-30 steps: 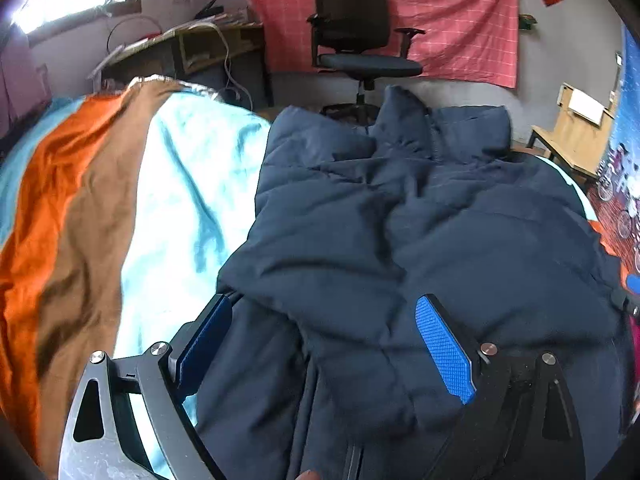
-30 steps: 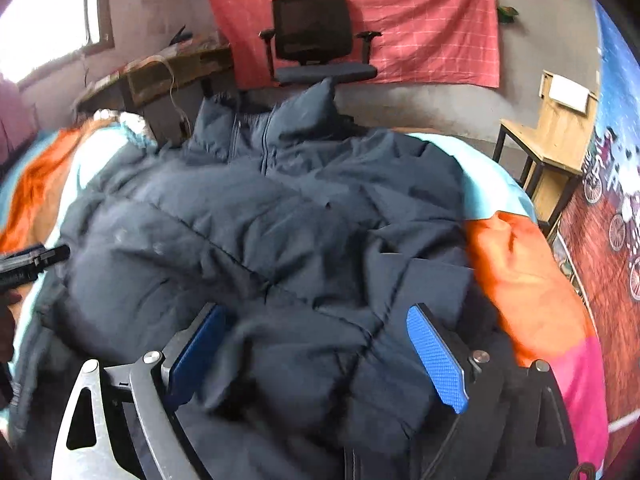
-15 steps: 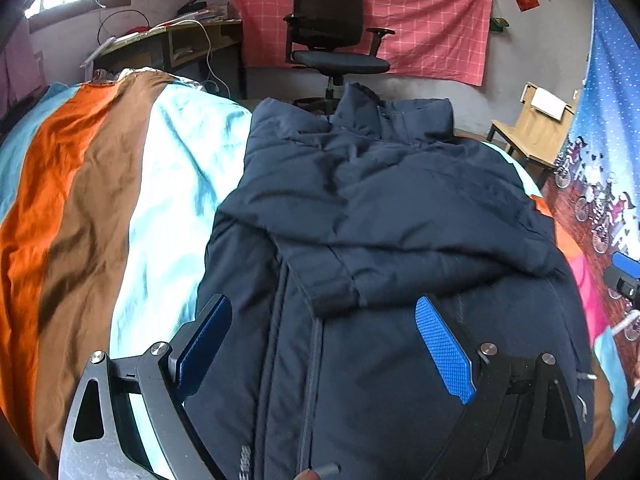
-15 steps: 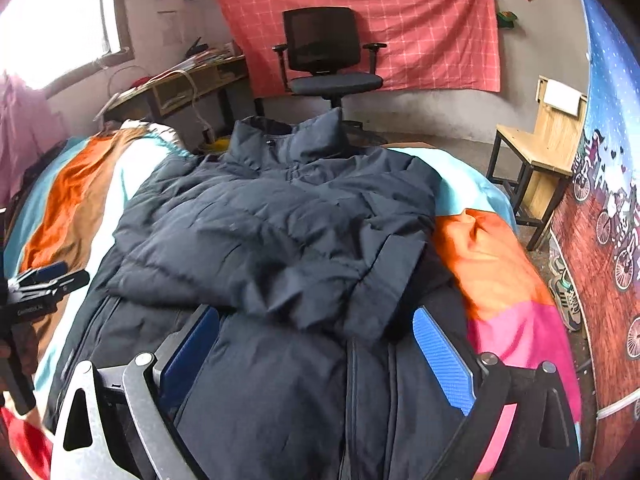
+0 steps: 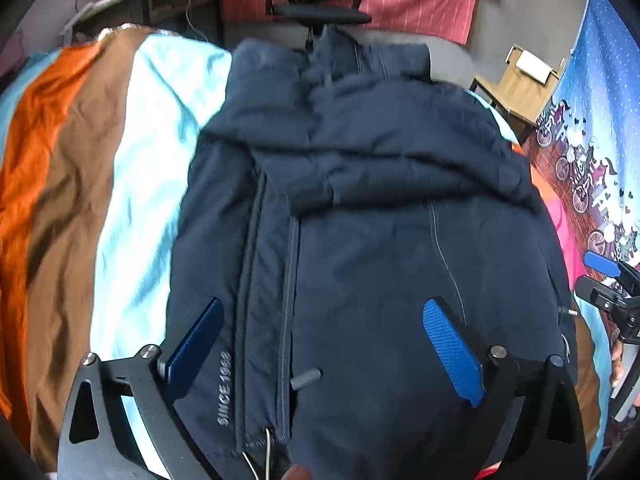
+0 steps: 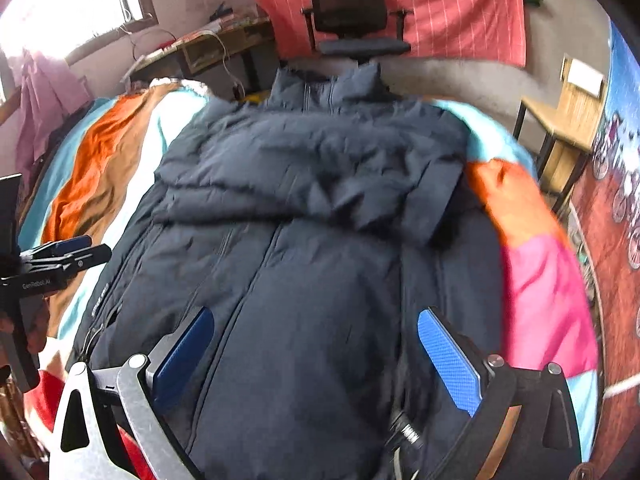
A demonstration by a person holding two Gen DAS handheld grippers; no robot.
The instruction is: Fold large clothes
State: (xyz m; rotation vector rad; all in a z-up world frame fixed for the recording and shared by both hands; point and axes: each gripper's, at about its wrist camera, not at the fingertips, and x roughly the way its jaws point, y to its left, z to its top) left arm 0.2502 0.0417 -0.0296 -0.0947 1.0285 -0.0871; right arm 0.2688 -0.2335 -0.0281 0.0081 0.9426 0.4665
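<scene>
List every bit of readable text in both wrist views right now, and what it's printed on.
"SINCE 1988": on the navy jacket, near its hem beside the zipper; last digits slightly soft.
"GenRobot.AI": on the left gripper body, seen from the right wrist view.
White lettering on a black zipper pull at the jacket hem: too blurred.

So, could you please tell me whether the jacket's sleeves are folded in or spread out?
Folded in: both sleeves lie across the chest of the jacket, a cuff near the zip.
</scene>
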